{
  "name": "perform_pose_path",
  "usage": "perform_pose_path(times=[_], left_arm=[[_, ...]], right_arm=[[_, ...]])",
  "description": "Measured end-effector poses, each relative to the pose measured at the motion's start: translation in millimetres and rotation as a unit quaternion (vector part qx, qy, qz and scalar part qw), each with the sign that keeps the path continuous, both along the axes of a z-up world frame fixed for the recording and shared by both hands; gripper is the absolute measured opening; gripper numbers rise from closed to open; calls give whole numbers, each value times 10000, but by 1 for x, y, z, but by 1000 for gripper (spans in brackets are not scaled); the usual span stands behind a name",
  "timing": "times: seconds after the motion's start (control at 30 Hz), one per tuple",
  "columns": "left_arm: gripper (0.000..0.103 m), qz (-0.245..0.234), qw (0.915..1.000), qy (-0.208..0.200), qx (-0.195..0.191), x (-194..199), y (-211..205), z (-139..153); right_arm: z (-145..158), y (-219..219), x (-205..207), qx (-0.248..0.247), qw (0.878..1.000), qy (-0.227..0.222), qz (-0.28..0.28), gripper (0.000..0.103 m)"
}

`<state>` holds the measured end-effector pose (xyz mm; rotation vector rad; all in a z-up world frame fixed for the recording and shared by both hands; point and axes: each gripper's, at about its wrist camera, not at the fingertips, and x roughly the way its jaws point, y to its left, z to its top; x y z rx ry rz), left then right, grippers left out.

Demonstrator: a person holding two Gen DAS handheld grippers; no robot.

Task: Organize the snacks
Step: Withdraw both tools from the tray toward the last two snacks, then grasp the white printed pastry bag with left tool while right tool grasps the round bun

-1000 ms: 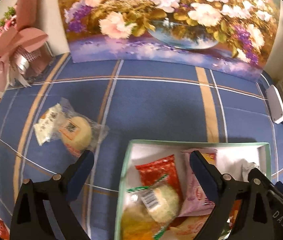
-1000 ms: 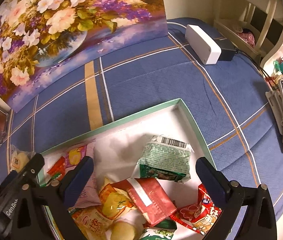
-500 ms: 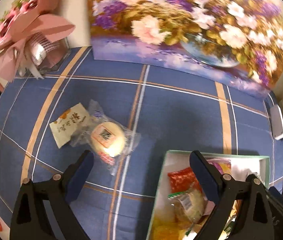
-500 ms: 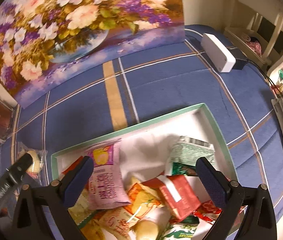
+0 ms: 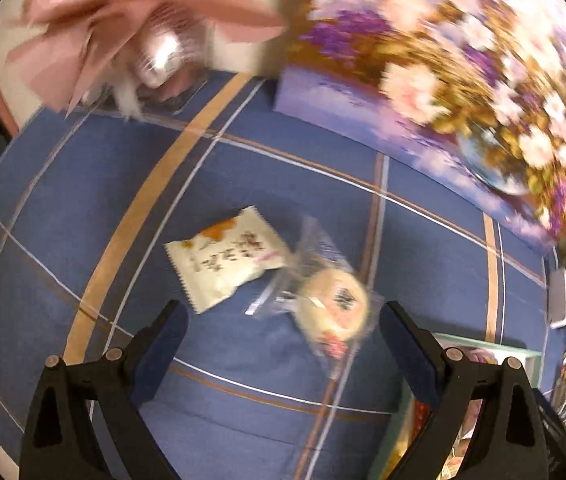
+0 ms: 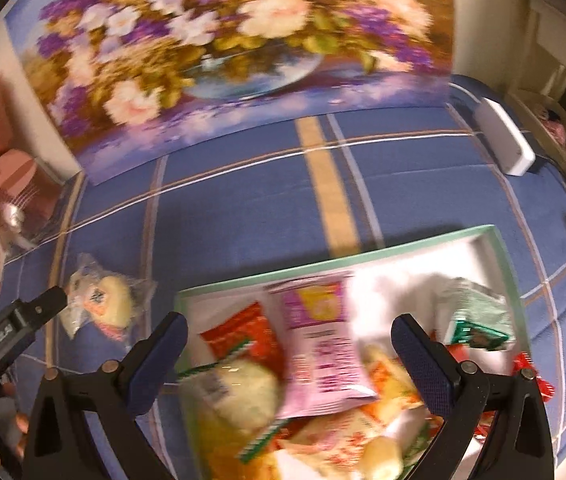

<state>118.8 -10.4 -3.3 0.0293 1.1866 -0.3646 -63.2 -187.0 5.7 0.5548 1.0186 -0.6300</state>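
Your left gripper is swinging left, away from the snack box: a second ago it was looking down into the box, and now the two loose snacks are sitting almost straight ahead of it. Your right gripper is drifting left too, hovering over the near left part of the box.

The fingers of both grippers are standing wide and holding nothing. The white sachet and the round bun in clear wrap are lying on the blue plaid cloth to the left of the box, touching or slightly overlapping each other. The bun is lying just beyond the left gripper's right finger, off centre.

Here is where you are likely running into trouble:
- The view is blurring, so you are moving fast; closing now would probably miss or clip the bun's edge.
- The clear wrap looks loose and slippery. Pinching only the film could let the bun slide out on the way to the box.
- Because the two packets are touching, a low approach may be dragging the sachet along or pushing it further left.
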Motion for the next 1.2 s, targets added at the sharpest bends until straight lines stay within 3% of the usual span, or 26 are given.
perform_pose_path(times=[0.47, 0.67, 0.83, 1.2], left_arm=[[97, 471, 9977, 318, -367, 39, 56, -26], [97, -52, 9997, 211, -90, 50, 43, -33], [96, -246, 9986, 425, -182, 67, 41, -41], [96, -879, 9947, 415, 346, 77, 18, -56]], right_arm=[[-11, 54, 61, 114, 9968, -73, 790, 103], [-23, 72, 92, 37, 9925, 39, 1219, 103], [-35, 86, 116, -78, 9870, 257, 1585, 103], [-66, 100, 148, -186, 9773, 705, 1992, 103]])
